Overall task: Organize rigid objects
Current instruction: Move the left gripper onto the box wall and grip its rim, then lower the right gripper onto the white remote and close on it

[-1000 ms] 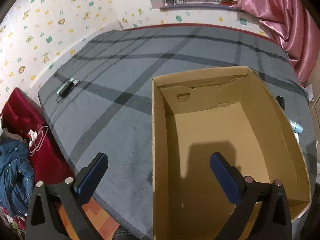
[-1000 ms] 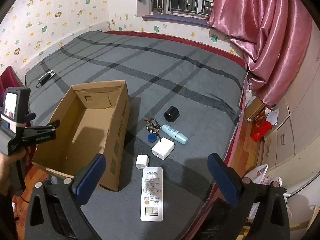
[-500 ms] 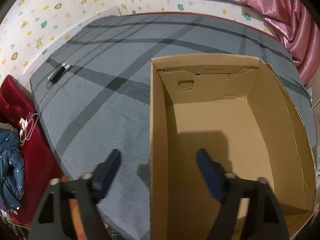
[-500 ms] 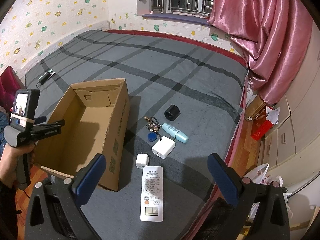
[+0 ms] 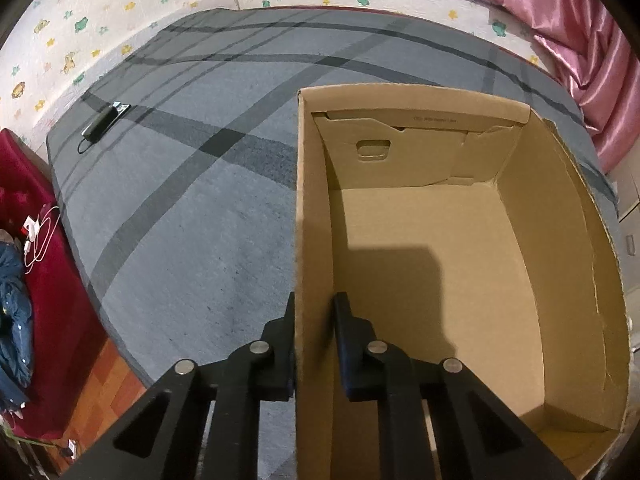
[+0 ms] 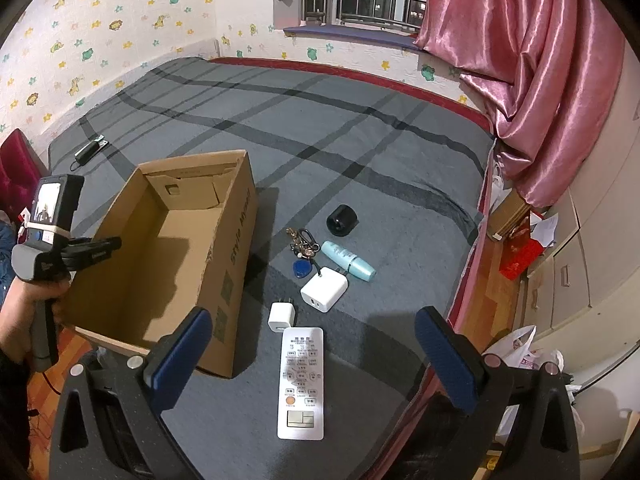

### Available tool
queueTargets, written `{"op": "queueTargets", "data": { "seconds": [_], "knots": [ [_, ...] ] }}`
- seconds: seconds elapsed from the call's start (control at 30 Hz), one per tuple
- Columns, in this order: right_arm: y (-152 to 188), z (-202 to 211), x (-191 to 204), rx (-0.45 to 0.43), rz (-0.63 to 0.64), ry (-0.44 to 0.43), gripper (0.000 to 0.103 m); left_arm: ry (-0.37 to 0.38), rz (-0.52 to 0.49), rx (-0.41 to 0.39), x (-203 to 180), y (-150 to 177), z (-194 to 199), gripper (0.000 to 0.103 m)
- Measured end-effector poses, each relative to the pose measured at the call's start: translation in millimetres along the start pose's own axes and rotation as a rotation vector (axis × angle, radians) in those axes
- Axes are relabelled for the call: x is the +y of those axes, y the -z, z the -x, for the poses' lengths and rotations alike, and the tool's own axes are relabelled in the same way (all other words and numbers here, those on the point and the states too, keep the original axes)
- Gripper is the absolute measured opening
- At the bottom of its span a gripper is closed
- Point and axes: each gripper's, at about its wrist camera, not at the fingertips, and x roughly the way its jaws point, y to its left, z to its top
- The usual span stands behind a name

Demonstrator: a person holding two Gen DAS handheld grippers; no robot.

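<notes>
An open, empty cardboard box (image 5: 432,264) (image 6: 168,248) rests on the grey plaid bed. My left gripper (image 5: 314,308) is shut on the box's left wall, one finger outside and one inside. In the right wrist view, a hand holds that left gripper (image 6: 108,246) at the box's near left wall. My right gripper (image 6: 312,344) hangs open above a white remote (image 6: 301,384). Beyond it lie a small white plug (image 6: 282,315), a larger white charger (image 6: 324,289), a key bunch with a blue tag (image 6: 303,248), a teal tube (image 6: 348,261) and a black cylinder (image 6: 341,220).
A dark device with a cord (image 5: 105,122) (image 6: 90,150) lies at the bed's far left. A red seat with a blue garment (image 5: 24,256) sits left of the bed. Pink curtain (image 6: 532,80), drawers and bags (image 6: 524,248) line the right side.
My left gripper sank onto the box's left wall and its jaws came together on it. The right gripper and the objects on the bed stayed put.
</notes>
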Motion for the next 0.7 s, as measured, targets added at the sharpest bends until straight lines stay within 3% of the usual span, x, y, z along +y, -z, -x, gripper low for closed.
{"op": "queueTargets", "data": {
  "seconds": [0.33, 0.7],
  "knots": [
    [10, -16, -2, 0.015, 0.003, 0.015, 0.103, -0.015, -0.013, -0.014, -3, 3, 1, 0.017],
    [36, -67, -4, 0.084, 0.006, -0.008, 0.103, 0.0, 0.003, -0.006, 0, 2, -1, 0.017]
  ]
}}
